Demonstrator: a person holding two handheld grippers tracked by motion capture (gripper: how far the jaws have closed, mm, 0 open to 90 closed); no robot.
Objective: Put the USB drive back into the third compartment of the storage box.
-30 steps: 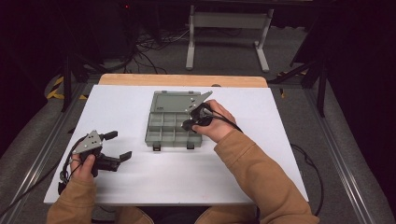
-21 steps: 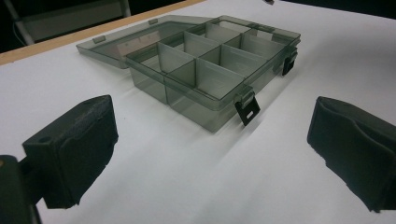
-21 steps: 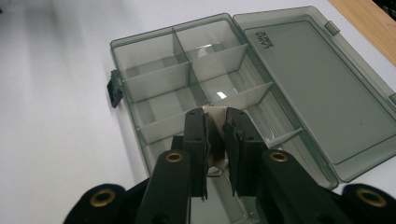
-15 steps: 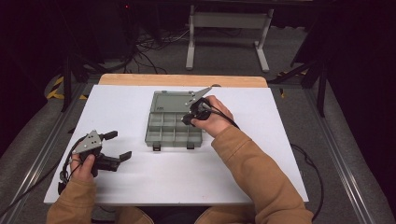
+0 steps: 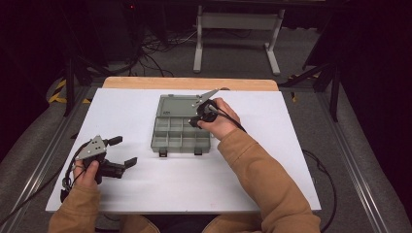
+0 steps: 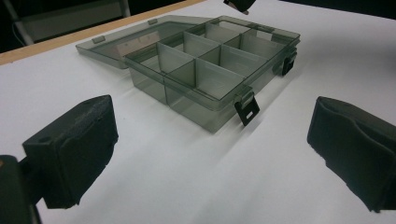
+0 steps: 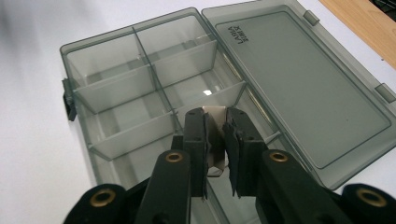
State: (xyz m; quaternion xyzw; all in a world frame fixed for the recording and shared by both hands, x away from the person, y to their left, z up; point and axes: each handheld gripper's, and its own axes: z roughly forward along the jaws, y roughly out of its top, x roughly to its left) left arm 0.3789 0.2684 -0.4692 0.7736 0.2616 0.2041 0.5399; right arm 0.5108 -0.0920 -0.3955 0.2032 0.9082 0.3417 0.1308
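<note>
Carrying everything: a table (image 5: 145, 102) under a white top, a strip of bare wood running along its far edge. Lying directly on the white surface, near the middle and toward the far side: a smoky-grey clear plastic organiser box (image 5: 180, 136), sitting flat and showing divided compartments inside. Resting open and flat on the surface behind it: the hinged lid (image 5: 177, 104). Hanging down at the box's near wall: two small dark latches (image 6: 246, 108), touching the white surface.
</note>
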